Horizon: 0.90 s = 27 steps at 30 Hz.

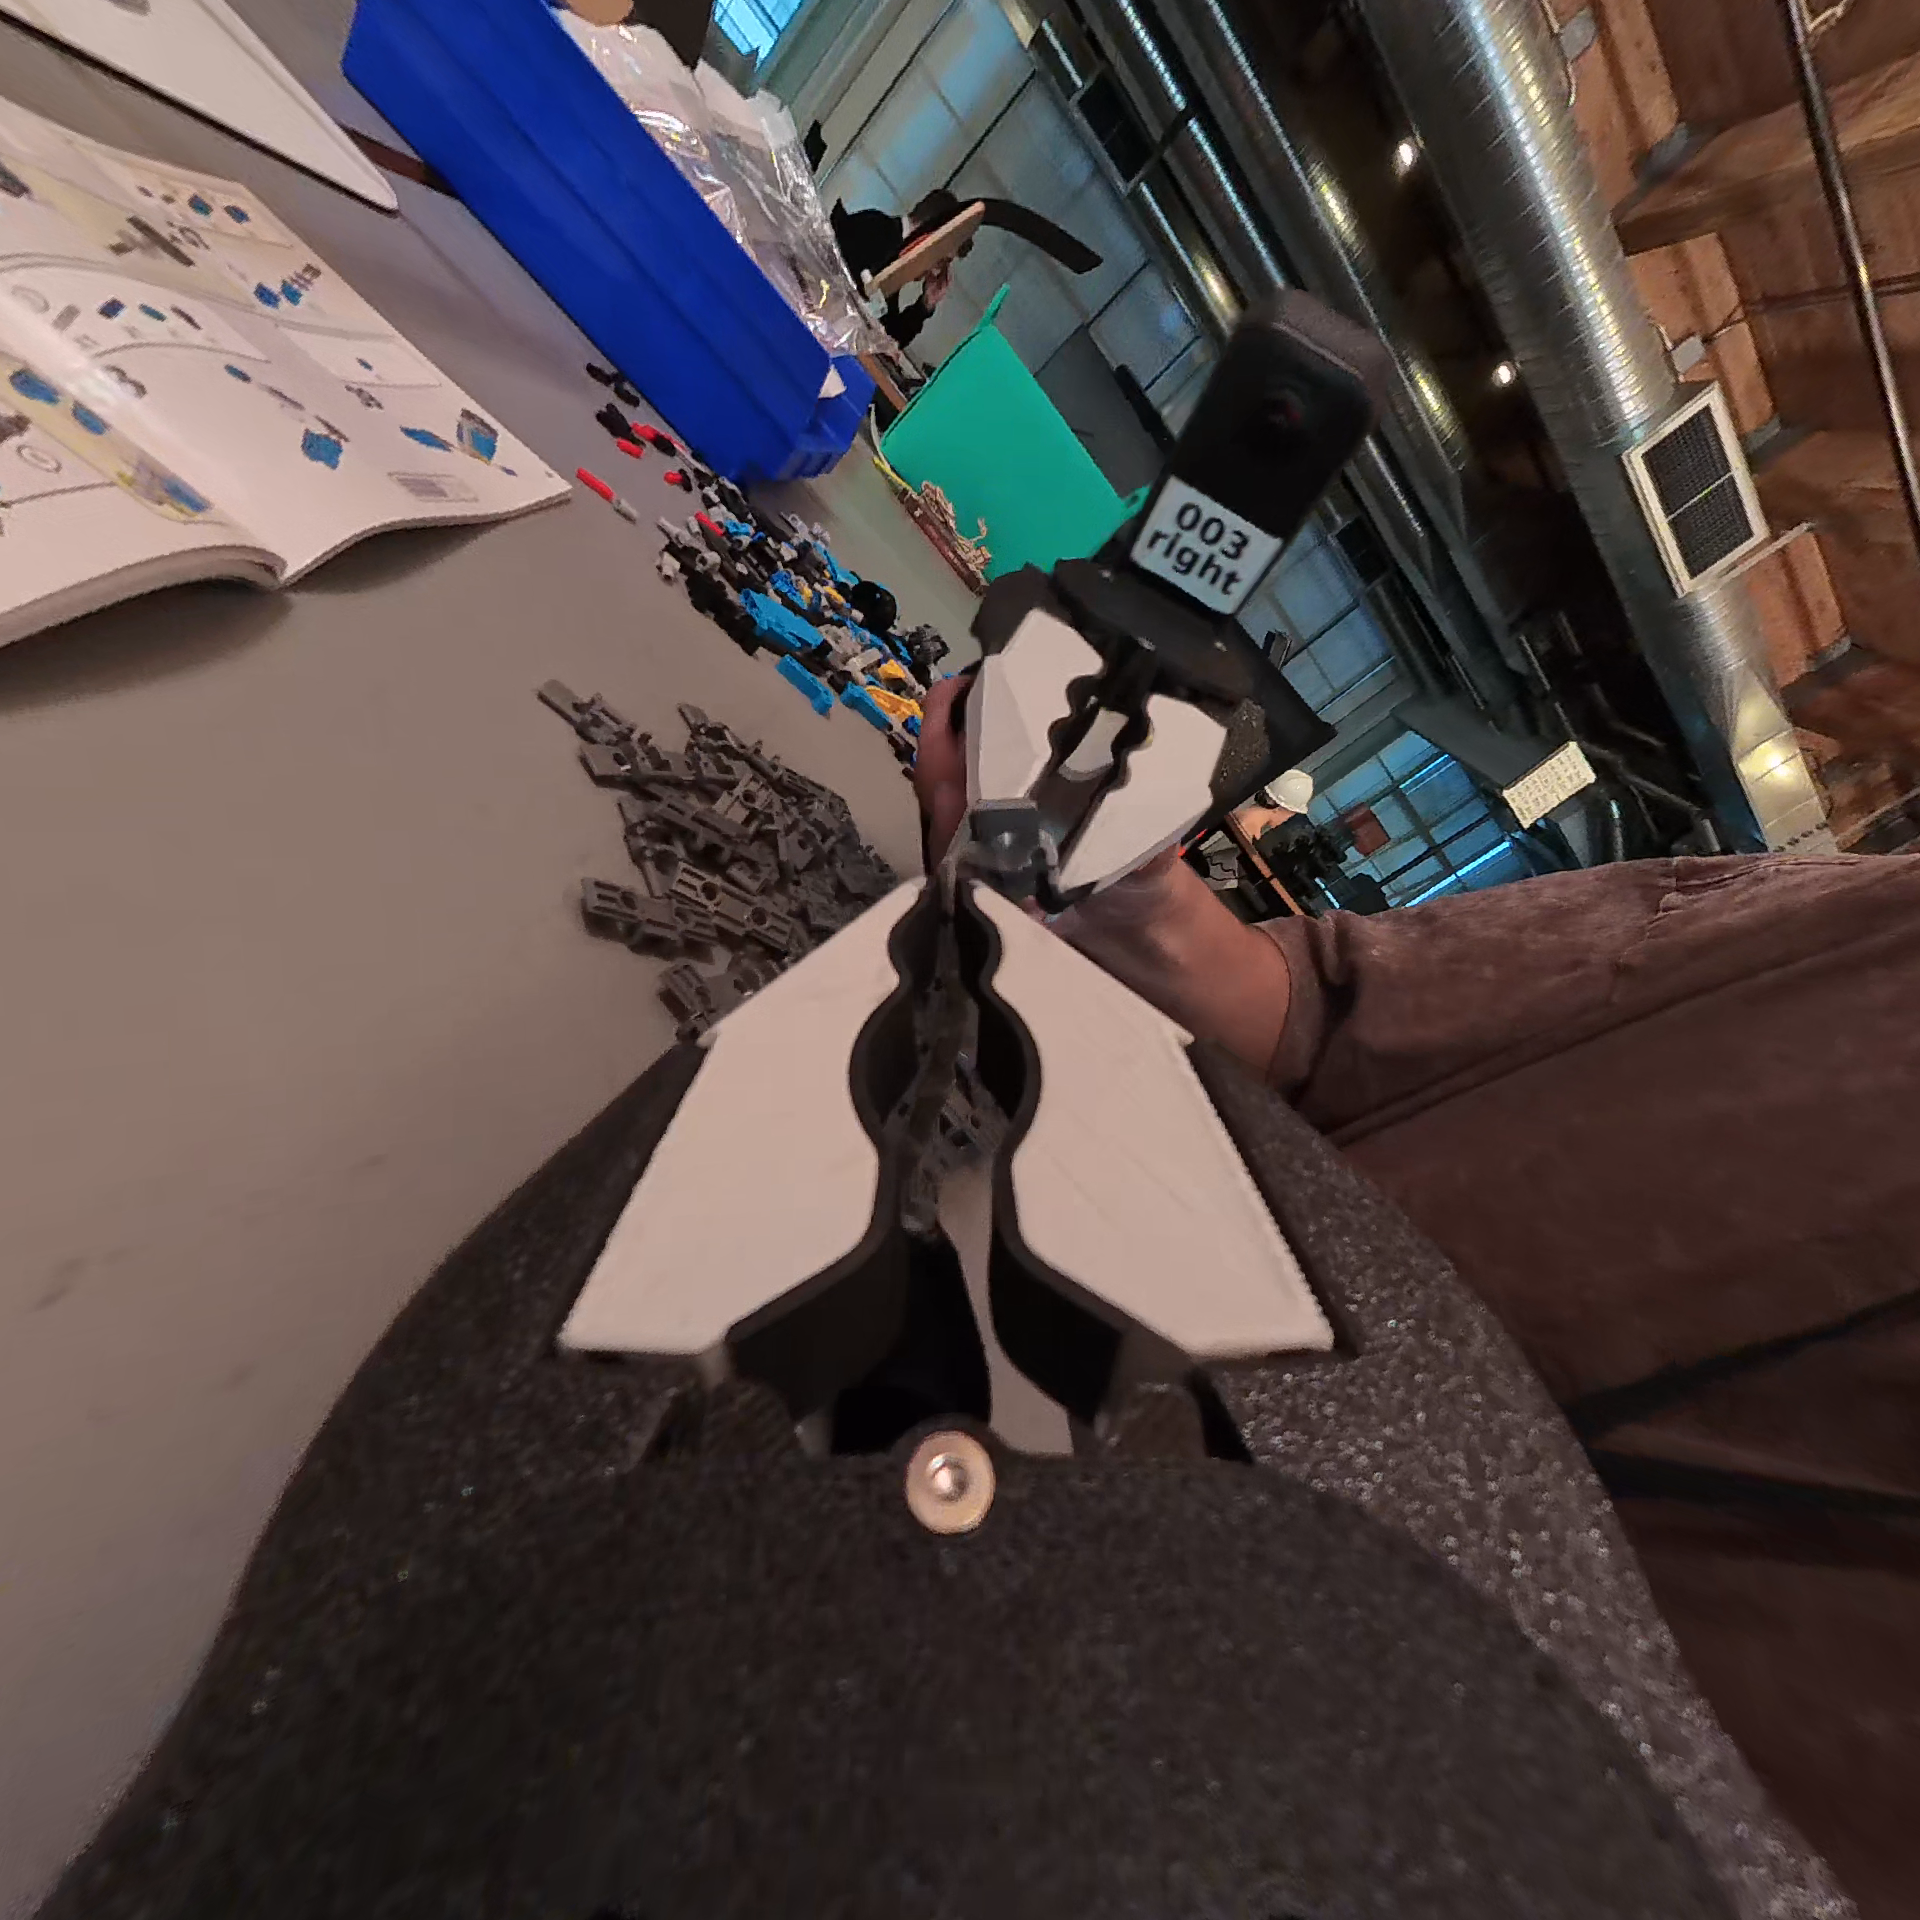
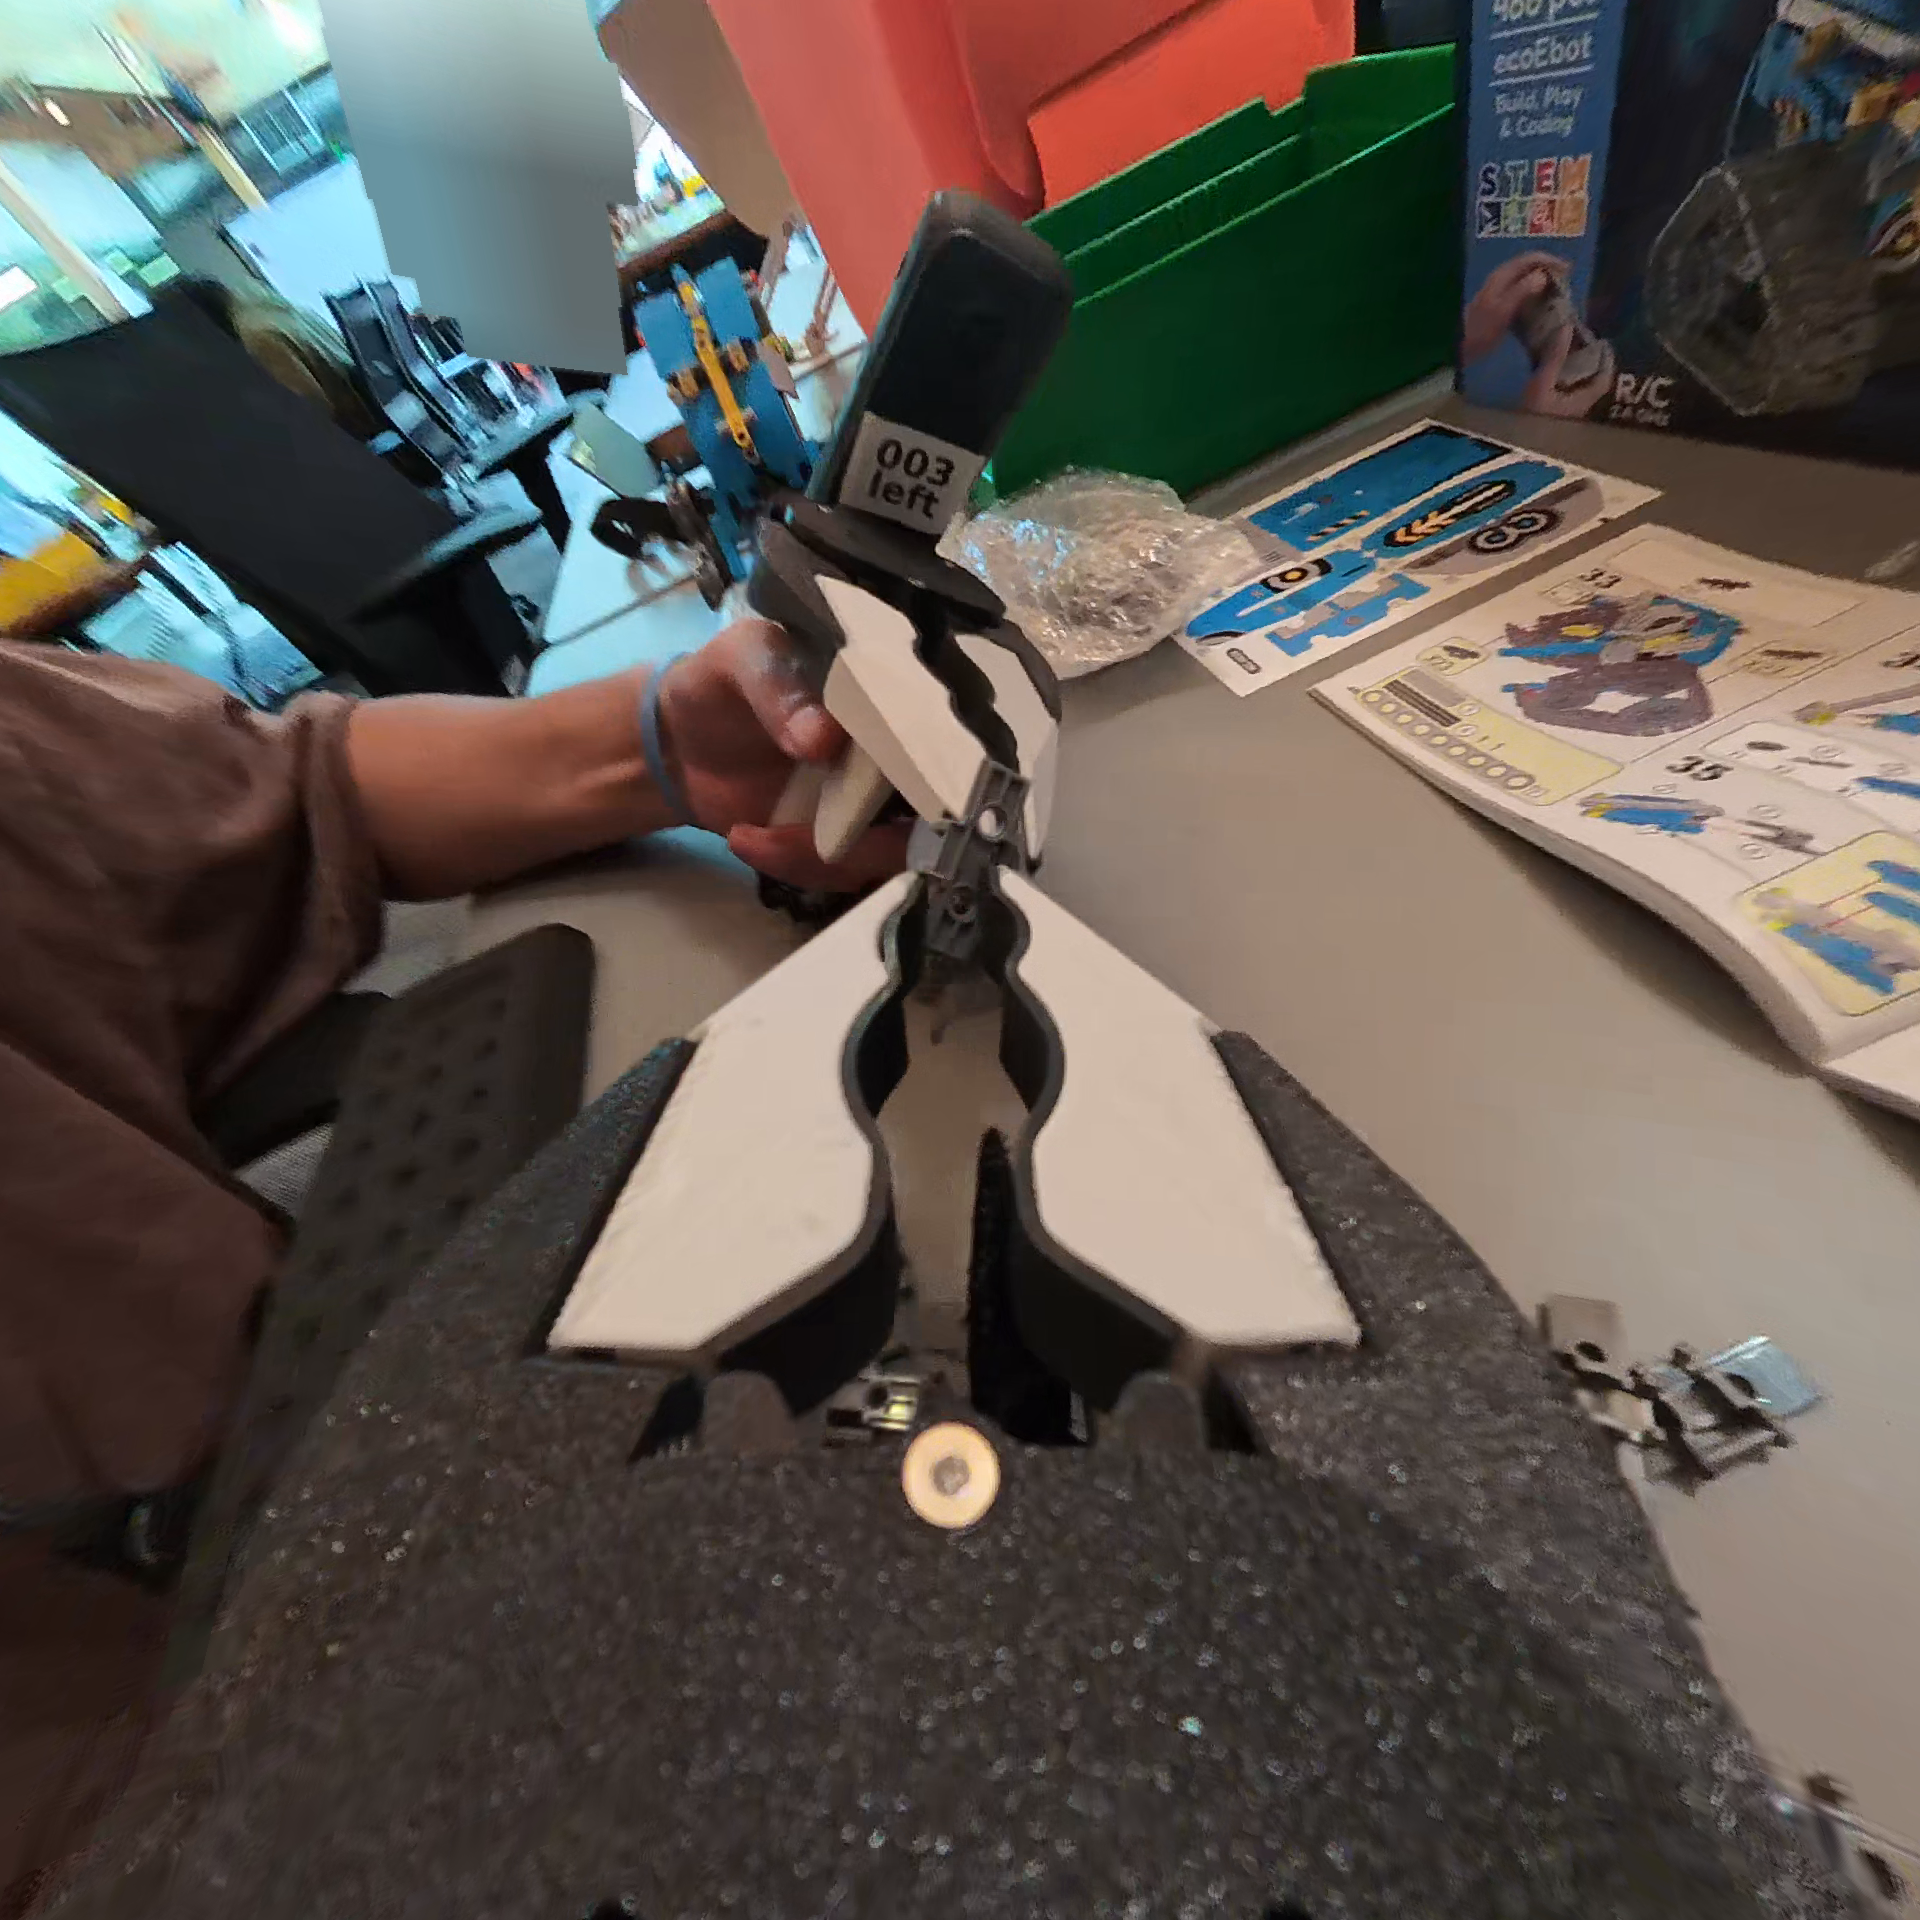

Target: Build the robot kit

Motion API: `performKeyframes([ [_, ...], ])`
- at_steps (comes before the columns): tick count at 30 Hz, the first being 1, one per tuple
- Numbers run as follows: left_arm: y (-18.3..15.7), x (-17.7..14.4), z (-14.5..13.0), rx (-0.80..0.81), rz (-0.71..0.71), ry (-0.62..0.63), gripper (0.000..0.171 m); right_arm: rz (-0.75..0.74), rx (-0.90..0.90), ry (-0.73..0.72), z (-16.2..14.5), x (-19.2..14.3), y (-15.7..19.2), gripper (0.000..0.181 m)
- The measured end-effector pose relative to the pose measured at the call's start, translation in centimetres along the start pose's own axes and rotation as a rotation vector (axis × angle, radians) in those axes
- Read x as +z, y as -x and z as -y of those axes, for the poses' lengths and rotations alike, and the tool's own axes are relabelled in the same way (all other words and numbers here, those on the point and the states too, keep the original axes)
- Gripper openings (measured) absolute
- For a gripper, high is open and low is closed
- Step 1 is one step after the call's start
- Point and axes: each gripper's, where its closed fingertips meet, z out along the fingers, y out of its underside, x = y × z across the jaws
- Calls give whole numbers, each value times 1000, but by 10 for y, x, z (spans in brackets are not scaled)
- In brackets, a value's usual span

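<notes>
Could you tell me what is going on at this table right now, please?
A person holds two handheld grippers tip to tip above a grey table. The left gripper is shut on a dark grey chain of linked pieces, and the right gripper is shut on a grey building piece. A pile of grey pieces, an open instruction booklet and a blue bin lie alongside.

Left wrist view: rolled sideways, close behind its fingers, facing the right gripper (image 1: 1023,847).
Right wrist view: close, facing the left gripper (image 2: 987,821).
Shared: grey table (image 2: 1351,987), instruction booklet (image 1: 208,416).
</notes>
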Motion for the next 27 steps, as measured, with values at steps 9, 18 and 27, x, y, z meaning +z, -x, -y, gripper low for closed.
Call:
performKeyframes([
  [9,8,2,-6,0,58,32,1,-106,-253,147,-16,-1,-9,8],
  [18,21,6,-11,72,186,53,1,-372,-507,377,-27,-3,-23,6],
  [27,24,3,-7,75,215,21,1,-449,-557,447,-27,-2,-25,4],
])
